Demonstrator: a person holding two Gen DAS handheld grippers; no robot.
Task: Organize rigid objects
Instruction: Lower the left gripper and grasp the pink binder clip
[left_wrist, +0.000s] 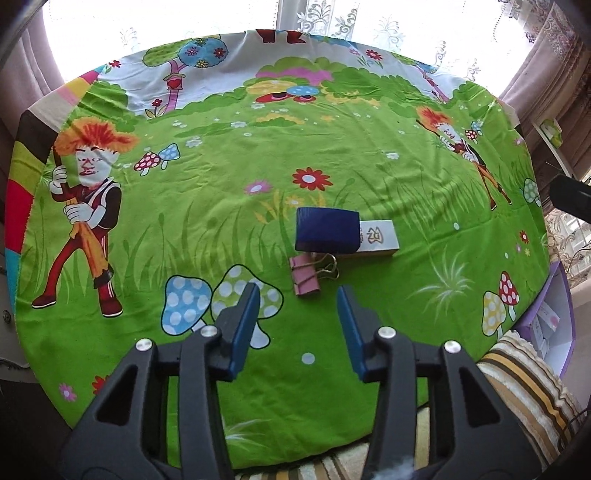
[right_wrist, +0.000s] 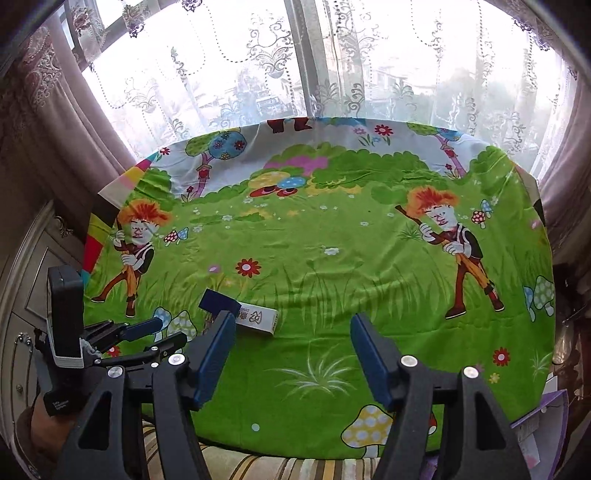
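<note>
Round table draped in a bright green cartoon cloth (left_wrist: 221, 206), printed with mushrooms, flowers and red-haired figures; behind the far edge, a window with lace curtains (right_wrist: 280, 74). Off the near right edge, a striped cushion (left_wrist: 528, 387) and a purple box (left_wrist: 557, 314). Toward the middle of the table, somewhat nearer the front edge, three small things huddled together: a dark blue block (left_wrist: 327, 230), a white box (left_wrist: 378, 238) with printed characters, and a pink binder clip (left_wrist: 304, 277) with brass-coloured handles. Blue block lying against the left end of the white box and overlapping it; binder clip just in front of the block, touching or nearly touching its near edge, handles pointing right. Nothing lying between these things and the left tongs (left_wrist: 299, 299). Left tongs released, jaws spread wide, hovering low over the cloth with the binder clip just ahead of the gap and a little toward the left finger; block and box farther on, ahead and slightly right. Right tongs (right_wrist: 293, 325) also released, jaws wide and holding nothing, set back near the front edge; from there, white box (right_wrist: 258, 317) and blue block (right_wrist: 218, 301) just beyond the left fingertip, the block partly hidden by it, with the left tongs (right_wrist: 147, 328) reaching in from the left toward the same cluster.
</note>
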